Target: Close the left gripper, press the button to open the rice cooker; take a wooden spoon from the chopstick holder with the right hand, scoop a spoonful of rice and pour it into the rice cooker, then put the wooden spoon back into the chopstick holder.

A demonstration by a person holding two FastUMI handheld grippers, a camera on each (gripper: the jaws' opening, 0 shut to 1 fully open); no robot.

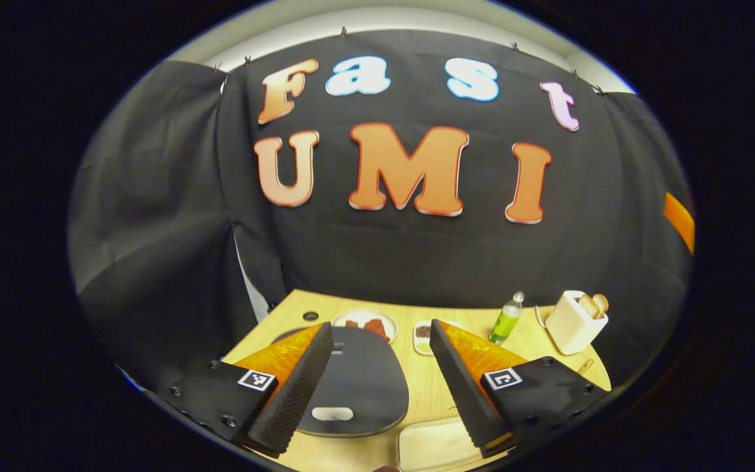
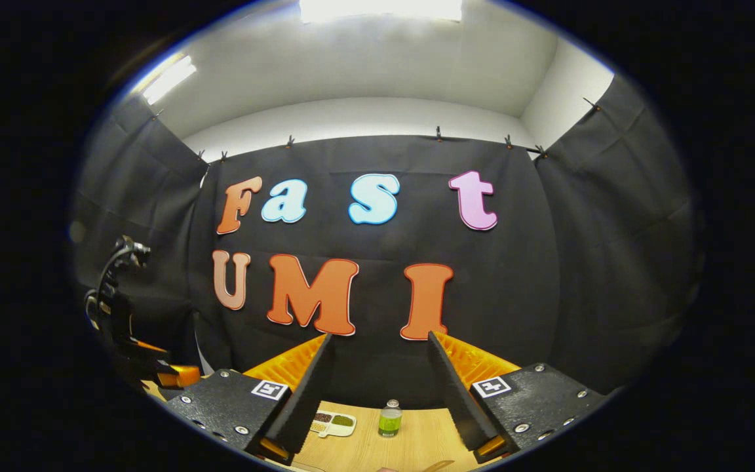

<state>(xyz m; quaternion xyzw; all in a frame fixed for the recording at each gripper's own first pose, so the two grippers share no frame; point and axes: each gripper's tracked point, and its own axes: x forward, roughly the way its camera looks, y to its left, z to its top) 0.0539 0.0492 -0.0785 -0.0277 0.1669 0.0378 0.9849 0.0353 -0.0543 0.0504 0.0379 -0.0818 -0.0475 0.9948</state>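
Note:
The rice cooker's dark lid (image 1: 364, 383) lies shut just below my left gripper (image 1: 381, 326), with its pale button (image 1: 332, 413) near the front edge. That gripper is open and holds nothing. A white chopstick holder (image 1: 573, 324) stands at the right of the table, and wooden spoon handles (image 1: 595, 304) stick out of it. A shallow white container (image 1: 433, 446) sits in front, beside the cooker. My right gripper (image 2: 379, 335) is open and empty, raised high and facing the booth wall. The left gripper (image 2: 154, 373) appears far off at the left edge of the right gripper view.
On the wooden table (image 1: 535, 341) stand a green bottle (image 1: 506, 319) (image 2: 389, 419), a round plate with red pieces (image 1: 366, 323), and a small divided dish (image 1: 423, 337) (image 2: 333, 423). Black cloth walls close in behind and at both sides.

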